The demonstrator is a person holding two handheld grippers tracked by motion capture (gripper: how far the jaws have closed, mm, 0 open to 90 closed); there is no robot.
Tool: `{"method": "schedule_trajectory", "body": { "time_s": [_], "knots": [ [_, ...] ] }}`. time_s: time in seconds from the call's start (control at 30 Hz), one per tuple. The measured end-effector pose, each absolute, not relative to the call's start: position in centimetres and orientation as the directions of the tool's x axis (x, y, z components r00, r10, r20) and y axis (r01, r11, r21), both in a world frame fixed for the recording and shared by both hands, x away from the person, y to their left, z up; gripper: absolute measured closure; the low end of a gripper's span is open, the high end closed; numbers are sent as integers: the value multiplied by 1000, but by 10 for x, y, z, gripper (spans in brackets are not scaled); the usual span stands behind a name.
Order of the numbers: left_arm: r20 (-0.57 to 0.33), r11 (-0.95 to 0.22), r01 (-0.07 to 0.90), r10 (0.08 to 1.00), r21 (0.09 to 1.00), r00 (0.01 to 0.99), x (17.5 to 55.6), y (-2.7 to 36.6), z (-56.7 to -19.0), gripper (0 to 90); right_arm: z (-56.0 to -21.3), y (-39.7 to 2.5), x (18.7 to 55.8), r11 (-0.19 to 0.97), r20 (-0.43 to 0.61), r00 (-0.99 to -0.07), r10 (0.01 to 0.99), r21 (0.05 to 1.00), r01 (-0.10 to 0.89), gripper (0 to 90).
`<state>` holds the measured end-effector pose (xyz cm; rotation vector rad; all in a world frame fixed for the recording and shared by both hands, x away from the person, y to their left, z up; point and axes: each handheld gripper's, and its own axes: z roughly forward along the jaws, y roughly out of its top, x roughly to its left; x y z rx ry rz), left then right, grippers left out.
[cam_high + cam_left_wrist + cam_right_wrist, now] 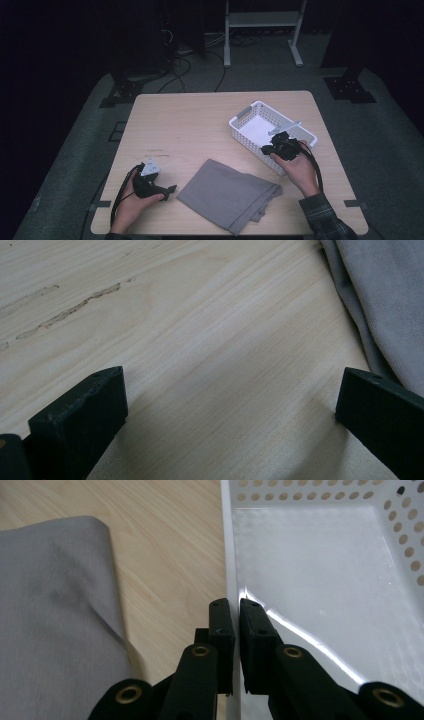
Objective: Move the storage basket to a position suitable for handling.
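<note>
Two grippers work at a wooden table [200, 125], one in each of the person's hands. Nearest the person lies a folded grey cloth [227, 195], flat on the table close to its front edge, between the two hands. The left gripper [169, 190] rests just beside the cloth's left edge; in the left gripper view its jaws stand wide apart over bare wood, with nothing between them, and the cloth [385, 305] shows at the right, near the right-hand jaw. Farther off, to the right, the right gripper [267, 149] has its jaws closed on the near wall of a white basket [239, 125]; in the right gripper view one jaw sits outside the wall and one inside, with the thin white rim [231, 555] pinched between them. The basket is empty, with a plain floor and perforated sides, and stands just beyond the cloth's far corner, apart from it.

The basket looks light and fairly stiff, so a pinch on the rim should let it be dragged or steadied, though thin smooth plastic may flex or slip under a hard pull. The cloth is soft and limp: it would sag and unfold if lifted by one layer, so the best hold is probably across all folded layers at an edge or corner, such as the left edge beside the open jaws.
</note>
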<state>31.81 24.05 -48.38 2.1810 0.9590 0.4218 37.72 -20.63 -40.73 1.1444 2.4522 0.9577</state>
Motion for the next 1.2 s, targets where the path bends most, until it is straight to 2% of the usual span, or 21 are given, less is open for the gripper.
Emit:
{"method": "schedule_trajectory", "body": {
  "time_s": [0.63,0.83,0.93,0.97,1.07,1.13,1.17,1.2],
  "knots": [
    [15,-477,510,740,716,673,318,241,-484,0,-408,-236,325,432,25,-598,801,667,607,841],
    [14,-477,510,740,716,673,318,241,-484,0,-409,-241,323,410,47,-592,805,677,611,823],
    [15,-477,510,740,716,673,318,241,-484,0,-408,-240,323,407,43,-591,805,686,603,736],
    [15,-477,510,740,716,673,318,241,-484,0,-408,-240,323,407,43,-591,805,686,603,736],
    [14,-477,510,740,716,672,318,241,-484,0,-403,-237,321,399,36,-592,805,705,586,627],
    [13,-477,510,740,716,672,318,241,-484,0,-400,-235,320,397,33,-592,805,712,579,605],
    [16,-479,509,740,715,673,319,241,-484,0,-397,-231,318,402,30,-602,798,718,568,548],
    [16,-479,510,740,715,672,319,241,-484,0,-396,-229,317,400,32,-604,796,721,566,532]
  ]
}}
